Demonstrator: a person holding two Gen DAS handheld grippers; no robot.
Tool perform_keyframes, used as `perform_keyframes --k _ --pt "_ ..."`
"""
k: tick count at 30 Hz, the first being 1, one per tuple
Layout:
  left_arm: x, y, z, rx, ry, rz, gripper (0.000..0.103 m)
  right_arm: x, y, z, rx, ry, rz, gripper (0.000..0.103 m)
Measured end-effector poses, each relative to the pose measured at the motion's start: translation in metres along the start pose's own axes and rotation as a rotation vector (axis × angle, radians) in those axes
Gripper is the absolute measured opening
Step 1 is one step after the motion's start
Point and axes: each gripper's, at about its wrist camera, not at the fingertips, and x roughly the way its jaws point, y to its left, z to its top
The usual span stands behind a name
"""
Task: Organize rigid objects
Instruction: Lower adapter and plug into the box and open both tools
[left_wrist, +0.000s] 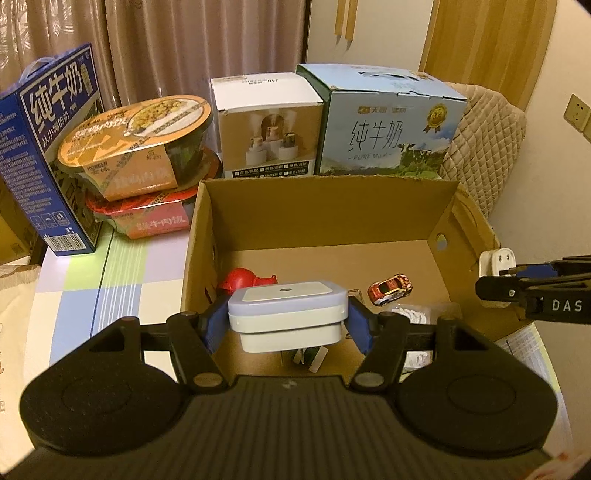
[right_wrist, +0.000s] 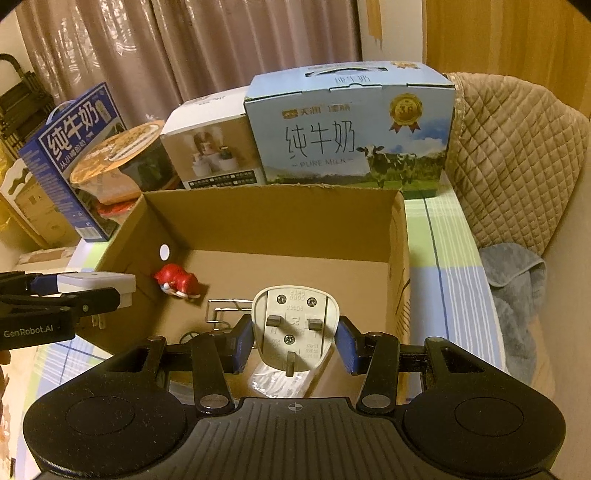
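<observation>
An open cardboard box (left_wrist: 325, 210) stands on the table in front of both grippers. My left gripper (left_wrist: 288, 321) is shut on a white charger block (left_wrist: 288, 310), held over the box's near left part. In the right wrist view this charger block (right_wrist: 98, 284) shows at the box's left wall. My right gripper (right_wrist: 293, 338) is shut on a grey three-pin plug (right_wrist: 293, 328), pins facing the camera, above the box's near edge. The same plug (left_wrist: 496, 264) shows at the right rim in the left wrist view. Inside lie a red toy (right_wrist: 177, 282), a toy car (left_wrist: 389, 290), a metal clip (right_wrist: 221, 314) and a clear packet (left_wrist: 412, 314).
Behind the box stand a pale blue milk carton (left_wrist: 388, 125), a white product box (left_wrist: 267, 129), two stacked meal bowls (left_wrist: 136, 147) and a dark blue milk carton (left_wrist: 48, 147). A quilted cover (right_wrist: 513, 155) and a grey towel (right_wrist: 517, 295) lie to the right on the checked tablecloth (left_wrist: 92, 295).
</observation>
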Motion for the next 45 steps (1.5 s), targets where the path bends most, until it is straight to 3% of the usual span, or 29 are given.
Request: perform_keyframes --k 38,41,45 --pt "0.035 0.003 -0.009 -0.025 0.03 0.018 0.062 0.022 -0.008 -0.007 0.037 0.02 -0.009 0.044" --pt "0.035 0.003 -0.009 -0.027 0.017 0.034 0.069 0.023 -0.009 -0.008 0.042 0.021 -0.008 0.044" --pt "0.029 0.005 -0.006 -0.035 -0.004 0.04 0.069 0.022 -0.011 -0.009 0.048 0.017 -0.006 0.044"
